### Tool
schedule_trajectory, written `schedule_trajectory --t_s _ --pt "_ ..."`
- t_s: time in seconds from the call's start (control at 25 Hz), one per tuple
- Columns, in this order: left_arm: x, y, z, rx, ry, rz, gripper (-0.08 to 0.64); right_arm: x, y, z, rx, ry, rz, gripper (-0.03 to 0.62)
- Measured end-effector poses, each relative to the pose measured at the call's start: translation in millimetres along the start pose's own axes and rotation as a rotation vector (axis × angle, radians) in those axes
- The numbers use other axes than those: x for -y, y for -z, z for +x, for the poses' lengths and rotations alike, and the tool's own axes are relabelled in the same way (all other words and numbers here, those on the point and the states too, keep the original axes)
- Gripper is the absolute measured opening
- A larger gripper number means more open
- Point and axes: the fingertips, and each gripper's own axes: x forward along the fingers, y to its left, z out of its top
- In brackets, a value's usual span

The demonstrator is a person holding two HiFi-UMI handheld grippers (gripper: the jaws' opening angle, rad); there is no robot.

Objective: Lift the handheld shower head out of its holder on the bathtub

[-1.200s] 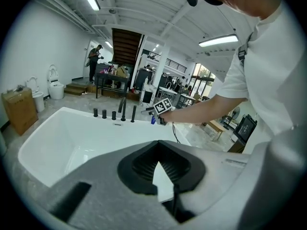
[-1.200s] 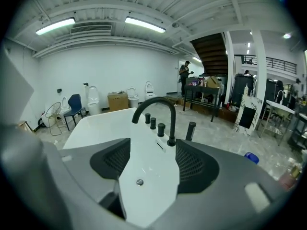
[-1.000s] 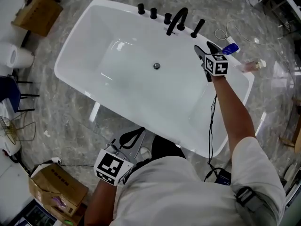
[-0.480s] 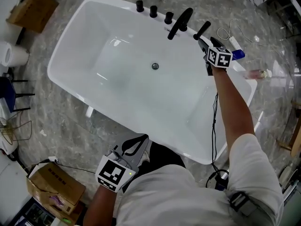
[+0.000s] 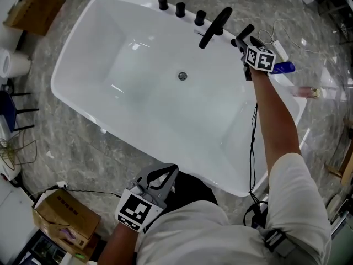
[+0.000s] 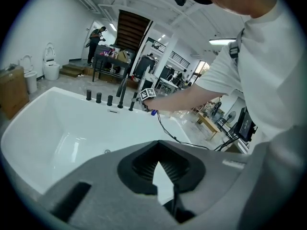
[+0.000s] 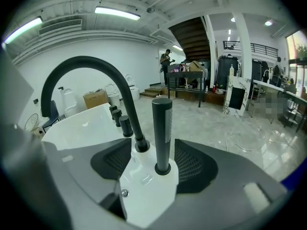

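Note:
The white bathtub (image 5: 165, 109) carries a row of black fittings on its far rim: three knobs, a curved spout (image 5: 216, 25) and the stick-shaped handheld shower head (image 5: 243, 34). The shower head (image 7: 162, 131) stands upright in its holder. My right gripper (image 5: 249, 42) is right at it. In the right gripper view the stick rises between the open jaws of my right gripper (image 7: 156, 151), with a gap on each side. My left gripper (image 5: 167, 173) hangs shut and empty at the tub's near rim, and the left gripper (image 6: 158, 150) looks across the tub.
A black cable (image 5: 253, 142) trails from my right gripper along the arm over the tub's right end. A blue object (image 5: 285, 67) and a small bottle (image 5: 306, 93) lie beside the right end. Cardboard boxes (image 5: 65, 217) and a paper roll (image 5: 12, 64) stand on the marble floor at left.
My right gripper has moved up and right along the rim, from below the shower head to right at it. The left gripper has shifted slightly, still shut.

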Motion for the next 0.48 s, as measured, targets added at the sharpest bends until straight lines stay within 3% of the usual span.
schedule_trajectory --t_s 0.48 --pt "-25.6 18.1 15.9 -0.028 0.002 -0.057 0.006 21.6 -10.5 41.6 -0.002 0.030 0.031 0.278"
